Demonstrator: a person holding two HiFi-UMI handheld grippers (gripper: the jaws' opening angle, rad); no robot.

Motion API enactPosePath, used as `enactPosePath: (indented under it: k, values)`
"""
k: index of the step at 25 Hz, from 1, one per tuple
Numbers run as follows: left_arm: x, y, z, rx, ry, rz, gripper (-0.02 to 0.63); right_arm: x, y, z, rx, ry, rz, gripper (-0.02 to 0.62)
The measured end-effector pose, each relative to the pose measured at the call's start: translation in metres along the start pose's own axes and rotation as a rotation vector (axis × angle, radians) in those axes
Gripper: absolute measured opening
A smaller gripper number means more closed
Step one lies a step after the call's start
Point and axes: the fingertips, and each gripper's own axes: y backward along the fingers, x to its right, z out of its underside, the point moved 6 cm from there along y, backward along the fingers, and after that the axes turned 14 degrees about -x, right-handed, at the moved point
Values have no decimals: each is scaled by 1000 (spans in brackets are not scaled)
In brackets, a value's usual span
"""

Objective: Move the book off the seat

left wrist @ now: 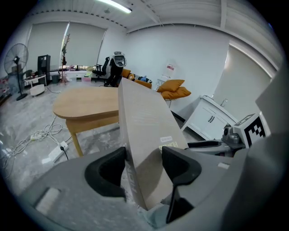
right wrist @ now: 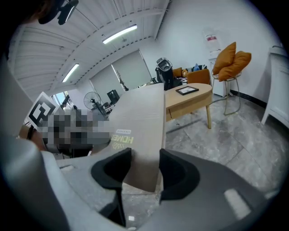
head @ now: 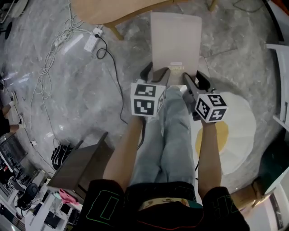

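Note:
A large beige book (head: 176,43) is held off the floor in front of the person's knees, one gripper on each near corner. My left gripper (head: 156,76) is shut on its left corner. In the left gripper view the book (left wrist: 144,126) fills the gap between the dark pads (left wrist: 180,168). My right gripper (head: 192,81) is shut on the right corner. In the right gripper view the book (right wrist: 140,131) sits between the two fingers (right wrist: 177,173), with a printed label showing on its cover. A round white seat with a yellow patch (head: 239,131) lies at the right, below the book.
A wooden table (head: 113,11) stands ahead on the left, with a power strip and cables (head: 90,40) on the grey floor beside it. A dark box (head: 81,164) is near my left. White furniture (head: 282,81) lines the right edge. A chair with orange cushions (left wrist: 174,88) stands further off.

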Motion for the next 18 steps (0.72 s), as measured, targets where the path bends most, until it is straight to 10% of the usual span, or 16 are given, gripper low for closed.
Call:
enactPosePath:
  k: [18]
  values:
    - [9,-80,-193,10,150,-122,264,133,-35,-193,-39,131,-140,195]
